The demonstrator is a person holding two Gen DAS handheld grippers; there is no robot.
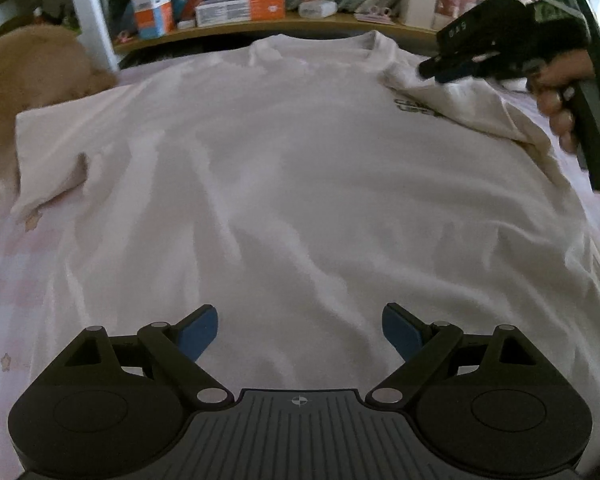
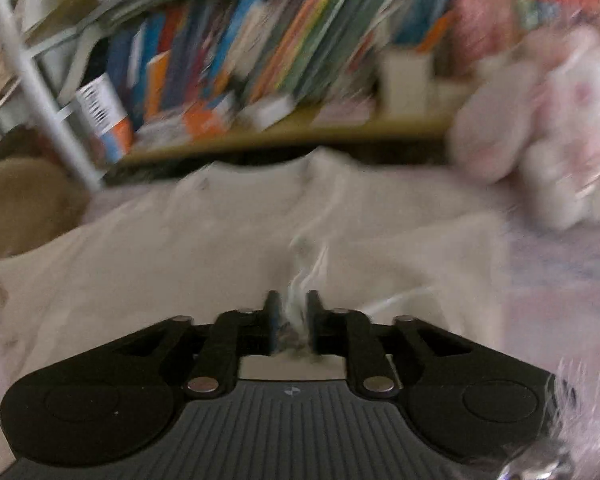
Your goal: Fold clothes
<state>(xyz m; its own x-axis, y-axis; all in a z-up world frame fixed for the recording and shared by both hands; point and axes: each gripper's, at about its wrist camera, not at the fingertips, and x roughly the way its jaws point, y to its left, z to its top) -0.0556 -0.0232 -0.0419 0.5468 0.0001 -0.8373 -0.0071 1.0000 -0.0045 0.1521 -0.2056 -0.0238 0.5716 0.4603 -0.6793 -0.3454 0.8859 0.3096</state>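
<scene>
A pale cream T-shirt (image 1: 292, 168) lies spread flat on a bed, collar toward the far shelf. My left gripper (image 1: 300, 332) is open and empty, low over the shirt's near hem. My right gripper (image 1: 432, 70) shows at the far right of the left wrist view, shut on the shirt's right sleeve and shoulder fabric, which is lifted and folded inward over the small dark chest print (image 1: 414, 106). In the blurred right wrist view my right gripper (image 2: 293, 314) pinches a ridge of the shirt (image 2: 180, 248) between its blue pads.
A pink patterned bedsheet (image 1: 16, 264) lies under the shirt. A wooden shelf (image 1: 284, 24) packed with books and boxes runs along the far side. A tan plush toy (image 1: 32, 68) sits at the far left. A pale pink plush (image 2: 540, 132) is at the right.
</scene>
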